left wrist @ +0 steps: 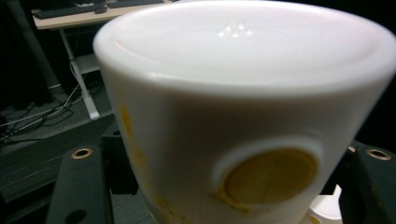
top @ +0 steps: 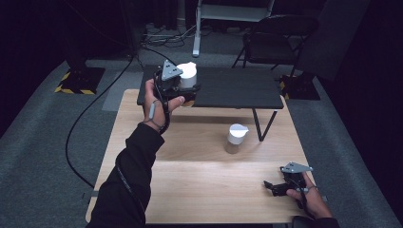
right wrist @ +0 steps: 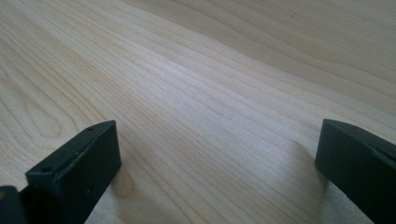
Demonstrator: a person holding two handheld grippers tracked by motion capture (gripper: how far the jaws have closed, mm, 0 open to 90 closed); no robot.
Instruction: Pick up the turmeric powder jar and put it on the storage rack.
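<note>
On dark carpet (top: 43, 142), wooden table (top: 209, 190).

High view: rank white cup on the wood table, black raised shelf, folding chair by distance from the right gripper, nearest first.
From the right gripper, at the table's near right corner:
1. White cup, mid-table, up and to its left.
2. Black raised shelf, at the table's far edge, behind the cup.
3. Folding chair, on the floor beyond the shelf, far right.
</note>
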